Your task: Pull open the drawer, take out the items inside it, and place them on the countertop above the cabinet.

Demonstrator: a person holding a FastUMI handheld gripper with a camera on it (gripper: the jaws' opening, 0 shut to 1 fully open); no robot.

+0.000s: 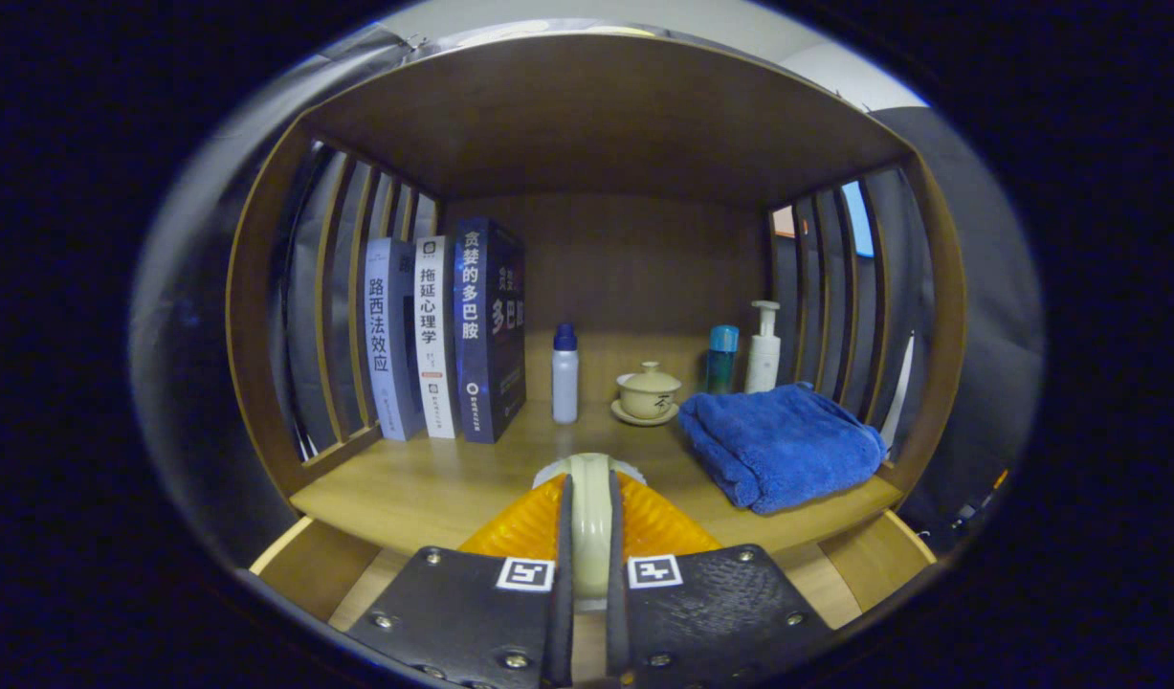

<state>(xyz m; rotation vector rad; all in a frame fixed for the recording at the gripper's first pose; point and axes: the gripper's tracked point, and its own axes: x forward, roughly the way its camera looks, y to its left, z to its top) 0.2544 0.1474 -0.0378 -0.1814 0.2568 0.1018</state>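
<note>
My gripper (589, 483) is shut on a pale cream round item (591, 526), seen edge-on and pinched between both fingers. It hangs at the front edge of the wooden countertop (424, 488), just above it. Below the fingers, the light wooden side rails of the pulled-out drawer (304, 565) show on both sides. The inside of the drawer is hidden behind the gripper.
On the countertop, three upright books (443, 335) stand at the left, with a white bottle with a blue cap (565, 375) beside them. A lidded tea cup on a saucer (649, 392), a teal bottle (721, 359) and a pump bottle (764, 349) stand further back. A folded blue towel (778, 442) lies at the right. Slatted side walls and a shelf roof enclose the space.
</note>
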